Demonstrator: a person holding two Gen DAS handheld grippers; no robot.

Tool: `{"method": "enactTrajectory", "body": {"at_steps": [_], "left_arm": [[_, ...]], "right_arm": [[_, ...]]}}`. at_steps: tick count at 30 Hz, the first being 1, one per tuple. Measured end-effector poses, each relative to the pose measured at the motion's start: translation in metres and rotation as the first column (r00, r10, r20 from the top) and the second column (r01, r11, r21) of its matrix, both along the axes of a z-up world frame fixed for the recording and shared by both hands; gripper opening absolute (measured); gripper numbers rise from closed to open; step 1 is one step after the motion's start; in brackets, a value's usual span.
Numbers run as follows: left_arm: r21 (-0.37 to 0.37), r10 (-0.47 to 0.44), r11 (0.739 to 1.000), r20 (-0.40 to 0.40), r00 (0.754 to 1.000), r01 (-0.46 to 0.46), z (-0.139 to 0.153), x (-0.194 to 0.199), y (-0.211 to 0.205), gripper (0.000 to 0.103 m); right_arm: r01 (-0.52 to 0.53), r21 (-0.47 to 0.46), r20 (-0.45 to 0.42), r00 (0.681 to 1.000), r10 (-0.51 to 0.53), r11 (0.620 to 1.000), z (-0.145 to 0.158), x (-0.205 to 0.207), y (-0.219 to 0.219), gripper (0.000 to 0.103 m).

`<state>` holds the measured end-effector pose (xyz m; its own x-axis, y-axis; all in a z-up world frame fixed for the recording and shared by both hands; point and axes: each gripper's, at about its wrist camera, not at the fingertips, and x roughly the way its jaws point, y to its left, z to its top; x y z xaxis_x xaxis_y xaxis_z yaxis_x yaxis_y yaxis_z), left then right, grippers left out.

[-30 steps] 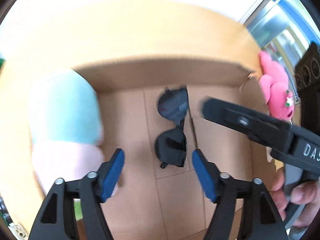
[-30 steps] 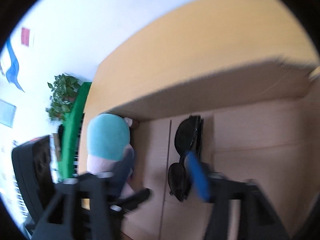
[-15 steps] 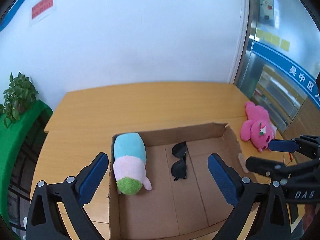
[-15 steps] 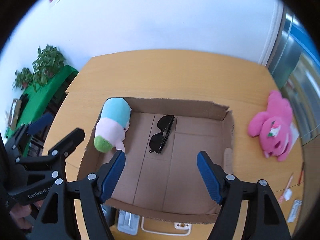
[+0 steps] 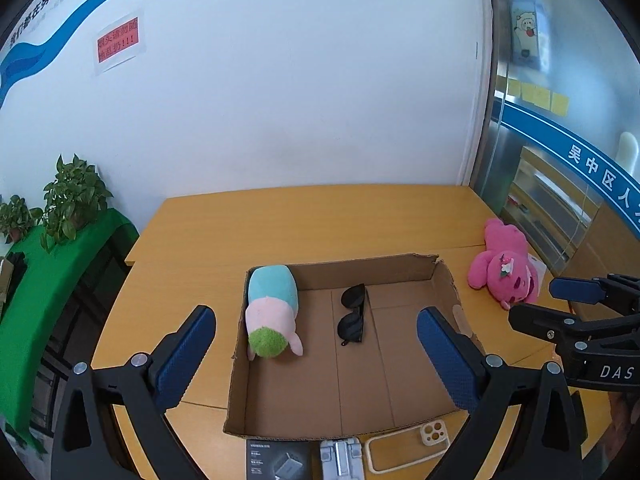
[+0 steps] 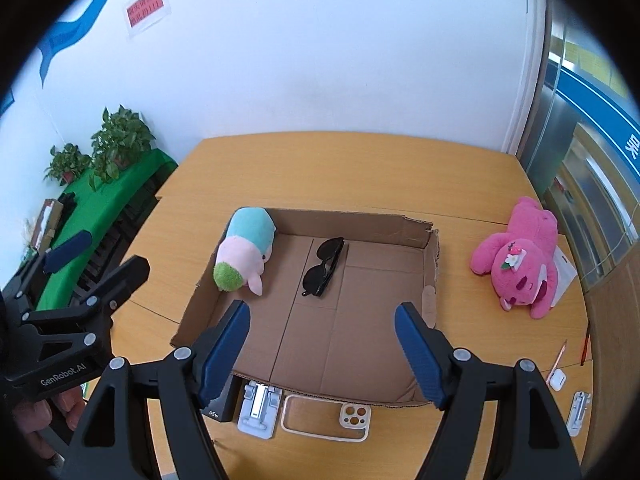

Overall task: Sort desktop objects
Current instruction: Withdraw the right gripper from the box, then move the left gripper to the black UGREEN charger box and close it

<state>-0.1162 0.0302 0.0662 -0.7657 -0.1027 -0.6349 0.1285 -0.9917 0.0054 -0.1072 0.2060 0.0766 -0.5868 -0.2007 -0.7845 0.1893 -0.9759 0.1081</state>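
Note:
An open cardboard box (image 5: 448,280) (image 6: 430,268) sits on the wooden table. Inside lie a blue-pink-green plush (image 5: 272,310) (image 6: 246,250) at the left and black sunglasses (image 5: 352,314) (image 6: 324,266) in the middle. A pink plush bear (image 5: 504,270) (image 6: 518,256) lies on the table right of the box. My left gripper (image 5: 316,356) is open and empty, held high above the box's near side. My right gripper (image 6: 322,356) is open and empty, also above the near side. Each gripper shows at the edge of the other's view.
In front of the box lie a black charger box (image 5: 278,460) (image 6: 220,404), a grey phone stand (image 5: 340,458) (image 6: 258,410) and a beige phone case (image 5: 404,446) (image 6: 326,418). A white earbud case (image 6: 557,379), a pencil and a small clip lie at the right. Potted plants stand on a green shelf (image 6: 100,200) at left.
Both grippers have pulled up and back from inside the box, where they were close over the sunglasses. The sunglasses stay on the box floor. Both grippers stay open.

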Motion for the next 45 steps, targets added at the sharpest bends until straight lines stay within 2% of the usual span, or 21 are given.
{"method": "enactTrajectory", "body": {"at_steps": [13,16,22,27,32,35,37,40,41,45], "left_arm": [[-0.025,0.044,0.999,0.049,0.998,-0.043,0.007,0.045,0.071,0.102],[-0.03,0.054,0.998,0.068,0.996,-0.052,0.007,0.05,0.075,0.102],[0.007,0.044,0.999,0.086,0.995,-0.045,0.002,0.049,0.073,0.102],[0.008,0.004,1.0,0.109,0.994,-0.005,-0.01,0.042,0.067,0.102],[0.044,-0.036,0.999,0.205,0.978,0.028,-0.044,0.038,0.048,0.102],[0.092,-0.072,0.995,0.268,0.961,0.049,-0.075,0.039,0.037,0.102],[0.129,-0.103,0.99,0.322,0.941,0.064,-0.099,0.039,0.03,0.102],[0.175,-0.14,0.982,0.411,0.901,0.073,-0.136,0.037,0.023,0.102],[0.198,-0.162,0.977,0.438,0.884,0.081,-0.15,0.036,0.021,0.102],[0.251,-0.205,0.964,0.489,0.848,0.088,-0.187,0.034,0.014,0.101]], "right_arm": [[-0.036,-0.07,-0.011,0.999,0.035,0.997,0.001,0.05,0.061,0.075],[-0.041,-0.089,0.004,0.999,0.041,0.995,-0.003,0.057,0.071,0.075],[-0.02,-0.099,-0.007,1.0,0.019,0.995,-0.001,0.071,0.085,0.076],[0.013,-0.095,0.033,0.999,-0.01,0.995,-0.017,0.074,0.085,0.077],[0.023,-0.112,0.143,0.99,-0.006,0.993,-0.066,0.071,0.07,0.077],[0.022,-0.099,0.266,0.964,0.006,0.995,-0.118,0.07,0.061,0.077],[0.021,-0.094,0.368,0.93,0.015,0.995,-0.156,0.073,0.055,0.077],[0.04,-0.114,0.462,0.887,0.017,0.993,-0.194,0.079,0.049,0.077],[0.038,-0.108,0.475,0.88,0.018,0.993,-0.201,0.079,0.047,0.077],[0.021,-0.093,0.513,0.858,0.03,0.995,-0.225,0.076,0.04,0.077]]}}
